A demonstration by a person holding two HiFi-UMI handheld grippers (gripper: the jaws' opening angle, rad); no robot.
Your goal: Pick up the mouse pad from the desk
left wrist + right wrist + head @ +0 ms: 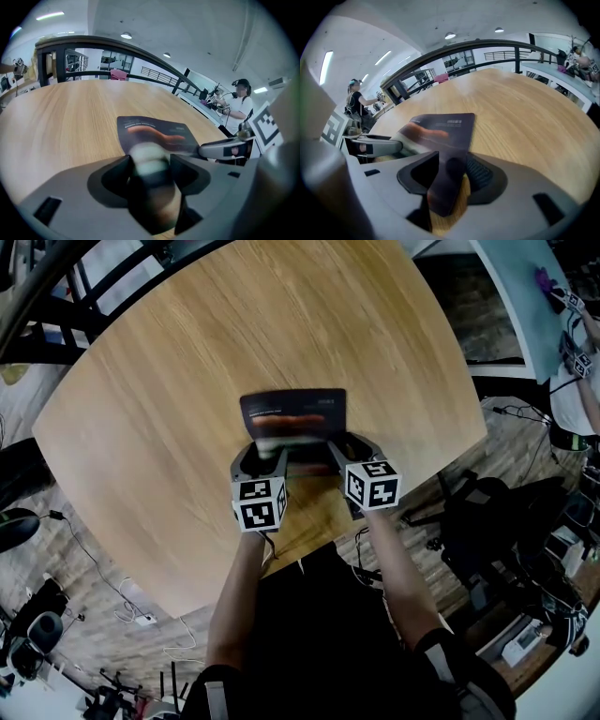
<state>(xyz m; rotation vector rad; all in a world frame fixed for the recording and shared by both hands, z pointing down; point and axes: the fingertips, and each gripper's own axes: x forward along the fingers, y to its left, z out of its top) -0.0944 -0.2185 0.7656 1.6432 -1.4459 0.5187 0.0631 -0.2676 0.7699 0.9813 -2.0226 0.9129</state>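
A dark mouse pad (292,413) with a reddish streak lies on the round wooden desk (169,381), its far part flat on the wood. Both grippers sit at its near edge. My left gripper (262,457) has the near left part of the mouse pad (154,131) between its jaws, which stand wide apart and do not press on it. In my right gripper (349,452) the near right corner of the mouse pad (443,129) curls up on edge between jaws that also stand apart. Wood shows beside the corner. Left gripper (149,171) and right gripper (451,176) are side by side.
The desk's near edge (309,540) is just behind the grippers. A black railing (103,296) curves round the far left. A person (577,362) works at a table on the right. Cables and gear (56,615) lie on the floor at the left.
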